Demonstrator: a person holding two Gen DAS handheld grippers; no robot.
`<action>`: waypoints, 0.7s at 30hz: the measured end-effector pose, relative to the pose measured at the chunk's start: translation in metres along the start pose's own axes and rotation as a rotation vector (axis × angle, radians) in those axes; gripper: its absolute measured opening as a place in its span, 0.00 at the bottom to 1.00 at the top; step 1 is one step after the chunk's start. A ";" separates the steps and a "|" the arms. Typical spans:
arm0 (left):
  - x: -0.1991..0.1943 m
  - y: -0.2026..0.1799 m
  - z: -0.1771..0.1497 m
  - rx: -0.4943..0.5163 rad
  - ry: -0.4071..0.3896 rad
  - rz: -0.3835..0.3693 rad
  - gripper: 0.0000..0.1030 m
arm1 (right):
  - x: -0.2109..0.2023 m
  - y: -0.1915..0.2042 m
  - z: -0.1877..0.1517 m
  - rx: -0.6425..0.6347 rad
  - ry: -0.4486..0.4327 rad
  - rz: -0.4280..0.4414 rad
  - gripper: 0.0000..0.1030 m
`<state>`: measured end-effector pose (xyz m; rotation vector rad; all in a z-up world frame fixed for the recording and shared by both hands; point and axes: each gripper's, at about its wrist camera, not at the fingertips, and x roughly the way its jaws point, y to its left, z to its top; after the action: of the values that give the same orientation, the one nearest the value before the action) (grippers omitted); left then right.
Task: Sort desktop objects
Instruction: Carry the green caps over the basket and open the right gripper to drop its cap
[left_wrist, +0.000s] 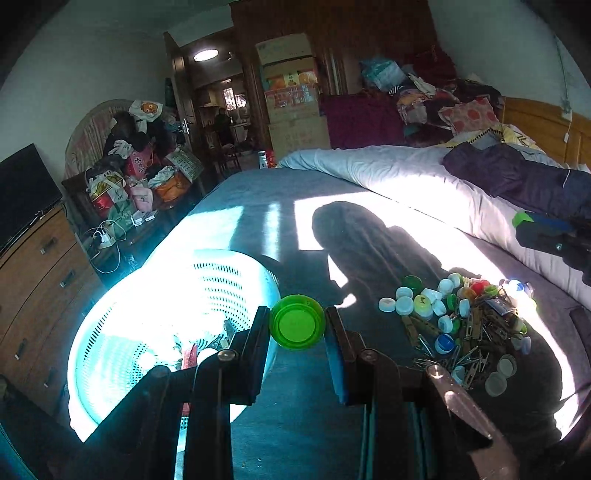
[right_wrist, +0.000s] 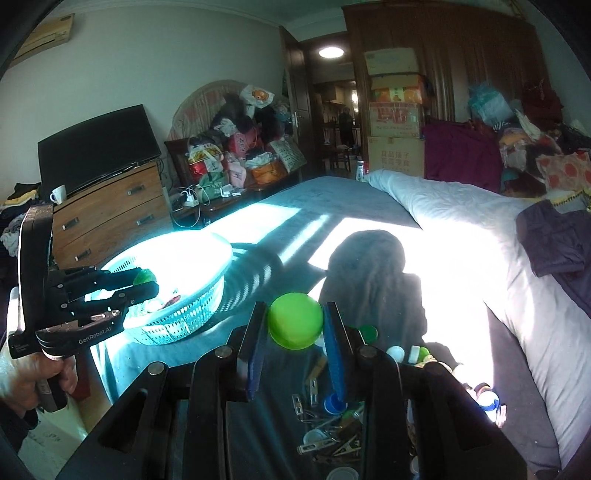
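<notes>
My left gripper (left_wrist: 297, 323) is shut on a green bottle cap (left_wrist: 297, 322), held at the right rim of a white-and-teal mesh basket (left_wrist: 110, 332). In the right wrist view the left gripper (right_wrist: 146, 282) hangs over that basket (right_wrist: 192, 310) with its green cap (right_wrist: 144, 276). My right gripper (right_wrist: 295, 321) is shut on another green cap (right_wrist: 295, 320), held above a pile of caps, clothespins and clips (right_wrist: 332, 424). The same pile (left_wrist: 461, 325) lies to the right in the left wrist view. The right gripper's body (left_wrist: 550, 236) shows at the far right there.
Everything sits on a bed with a blue-grey sheet (left_wrist: 314, 406). A white quilt (left_wrist: 424, 177) and dark clothes (left_wrist: 517, 177) lie to the right. A wooden dresser (right_wrist: 110, 214) with a TV (right_wrist: 96, 147) stands at the left. Boxes and bags fill the far end.
</notes>
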<state>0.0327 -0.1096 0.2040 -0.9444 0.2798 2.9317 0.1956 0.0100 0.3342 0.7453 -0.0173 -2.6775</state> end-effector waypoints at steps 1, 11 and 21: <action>0.000 0.005 0.000 -0.002 0.000 0.008 0.29 | 0.003 0.005 0.005 -0.007 0.000 0.006 0.27; 0.012 0.071 0.006 -0.044 0.020 0.107 0.29 | 0.044 0.058 0.053 -0.083 -0.009 0.090 0.28; 0.022 0.136 0.010 -0.084 0.076 0.176 0.29 | 0.093 0.128 0.091 -0.174 -0.009 0.190 0.28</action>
<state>-0.0044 -0.2420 0.2201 -1.0980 0.2573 3.0927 0.1192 -0.1496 0.3799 0.6428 0.1344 -2.4642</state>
